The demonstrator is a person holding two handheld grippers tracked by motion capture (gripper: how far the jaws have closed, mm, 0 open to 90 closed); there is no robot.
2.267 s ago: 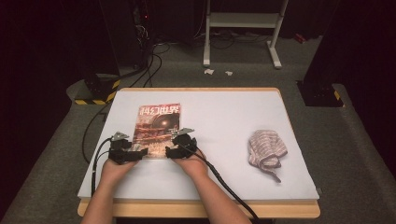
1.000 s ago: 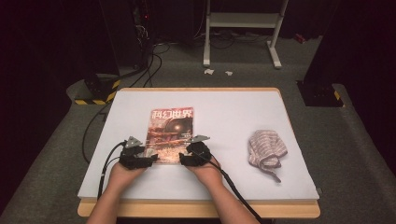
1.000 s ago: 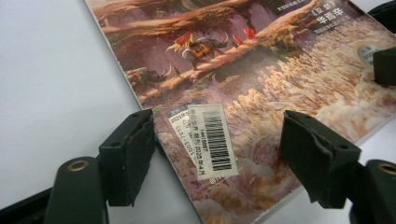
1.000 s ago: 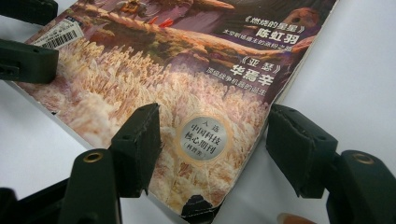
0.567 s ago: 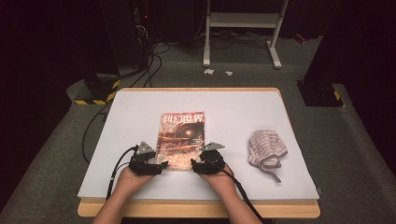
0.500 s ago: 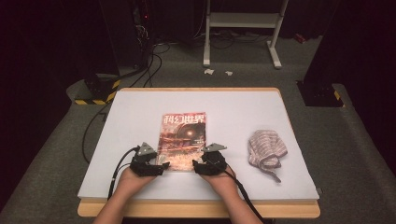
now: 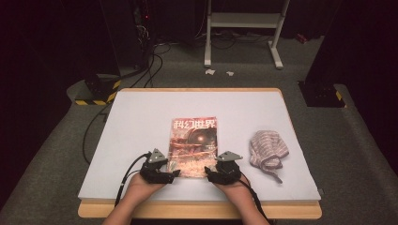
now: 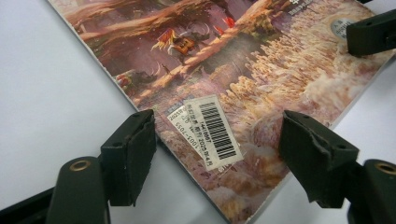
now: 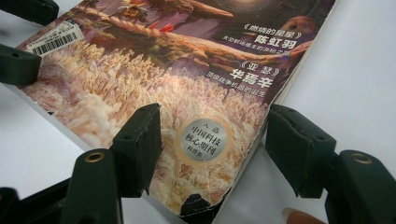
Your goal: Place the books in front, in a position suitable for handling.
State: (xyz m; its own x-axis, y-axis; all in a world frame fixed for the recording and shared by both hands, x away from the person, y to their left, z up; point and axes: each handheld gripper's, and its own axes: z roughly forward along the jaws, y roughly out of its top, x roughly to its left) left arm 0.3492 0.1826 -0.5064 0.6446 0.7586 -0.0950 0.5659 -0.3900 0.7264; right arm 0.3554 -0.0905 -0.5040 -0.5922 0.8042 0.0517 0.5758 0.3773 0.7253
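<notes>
Two grippers, both spread wide and gripping nothing: left gripper sits at the near-left corner of the magazine, one jaw on the table off the spine edge, the other over the cover beside the barcode sticker; right gripper straddles the near-right corner, round silver seal between its jaws. Whether any jaw actually presses the cover, can't tell. One magazine, lying flat, cover up, near-centre of the white table, near edge close to the person's hands. Judgement on handling: thin, light, glossy softcover, so slippery on top and floppy if lifted by one corner; bound edge is the stiffest part. Near-right corner looks torn or dog-eared in the right gripper view, so avoid pinching there. Best bet is to pinch the near edge at both corners, or slide it flat. One striped cloth bundle with a trailing cord lies well apart to the right. Count: two grippers, one magazine, one cloth.
</notes>
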